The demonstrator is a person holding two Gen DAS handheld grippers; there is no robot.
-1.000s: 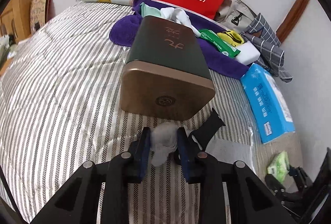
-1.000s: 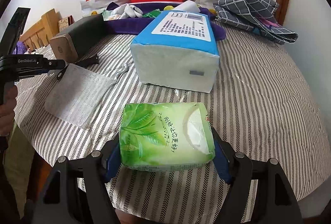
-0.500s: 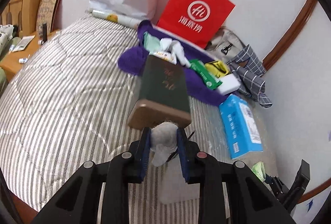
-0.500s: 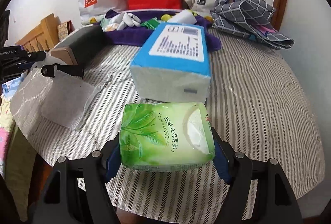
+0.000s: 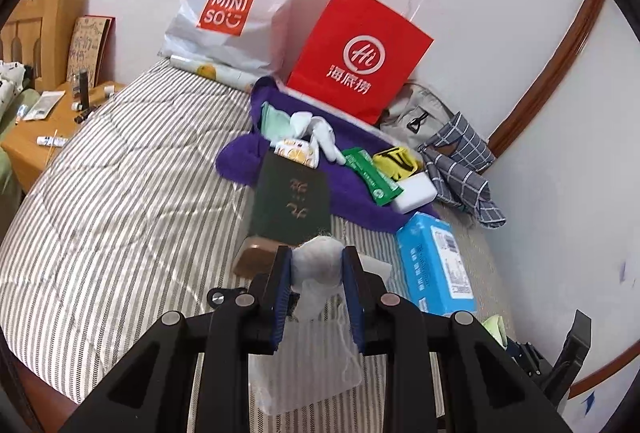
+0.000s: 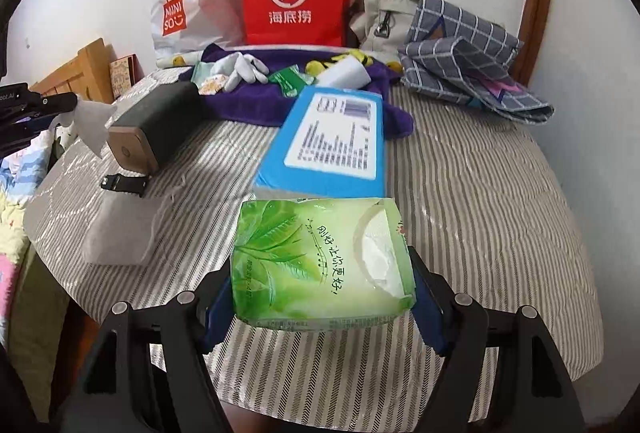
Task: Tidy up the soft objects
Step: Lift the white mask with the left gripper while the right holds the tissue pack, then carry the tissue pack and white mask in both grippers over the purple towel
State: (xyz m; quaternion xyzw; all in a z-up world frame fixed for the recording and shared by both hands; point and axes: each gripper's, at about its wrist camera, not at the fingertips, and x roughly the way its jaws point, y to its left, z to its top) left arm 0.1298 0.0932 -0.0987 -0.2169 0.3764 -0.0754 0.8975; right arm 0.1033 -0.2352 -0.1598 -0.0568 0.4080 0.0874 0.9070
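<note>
My left gripper (image 5: 317,261) is shut on a thin white cloth (image 5: 318,265) and holds it up above the striped bed; the cloth also shows at the left of the right wrist view (image 6: 94,127). My right gripper (image 6: 320,273) is shut on a green tissue pack (image 6: 320,265), held above the bed's near edge. A second white cloth (image 6: 120,233) lies flat on the bed. A purple towel (image 5: 352,193) near the wall carries white socks (image 5: 316,131), a green packet (image 5: 372,179), a yellow item (image 5: 396,161) and a white sponge (image 5: 414,191).
A dark green box (image 5: 292,205) lies mid-bed beside a blue tissue pack (image 5: 434,265). A red paper bag (image 5: 358,53), a white Miniso bag (image 5: 236,5), a grey bag (image 5: 416,113) and a checked cloth (image 5: 460,165) stand along the wall. A black strap (image 6: 124,185) lies by the box.
My left gripper has lifted and drawn back from the green box with the white cloth in it. My right gripper has risen slightly, still holding the green tissue pack.
</note>
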